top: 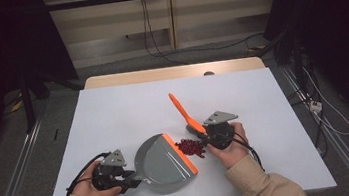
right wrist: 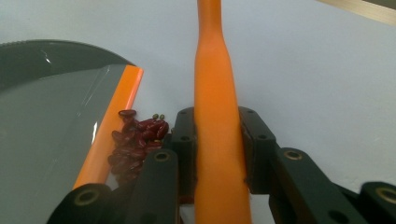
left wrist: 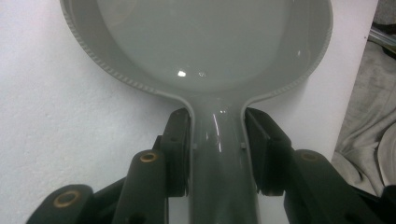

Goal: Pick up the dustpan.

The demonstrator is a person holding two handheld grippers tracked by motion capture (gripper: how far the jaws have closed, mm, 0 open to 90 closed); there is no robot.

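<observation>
A grey dustpan (top: 160, 162) with an orange lip (top: 180, 152) lies on the white table (top: 114, 115). My left gripper (top: 131, 179) is shut on the dustpan's handle (left wrist: 217, 154), with the pan's bowl (left wrist: 201, 42) ahead of the jaws. A pile of dark red beans (top: 191, 147) sits against the orange lip (right wrist: 109, 126). My right gripper (top: 206, 135) is shut on an orange brush handle (top: 184, 112), which slants up and away to the left. In the right gripper view the handle (right wrist: 215, 116) runs up between the jaws, with the beans (right wrist: 135, 140) just left of them. The brush head is hidden.
The table's wooden far edge (top: 174, 73) borders a floor with black cables (top: 156, 45). A cable and plug (top: 315, 107) lie beyond the table's right side. Bare white surface stretches across the far half of the table.
</observation>
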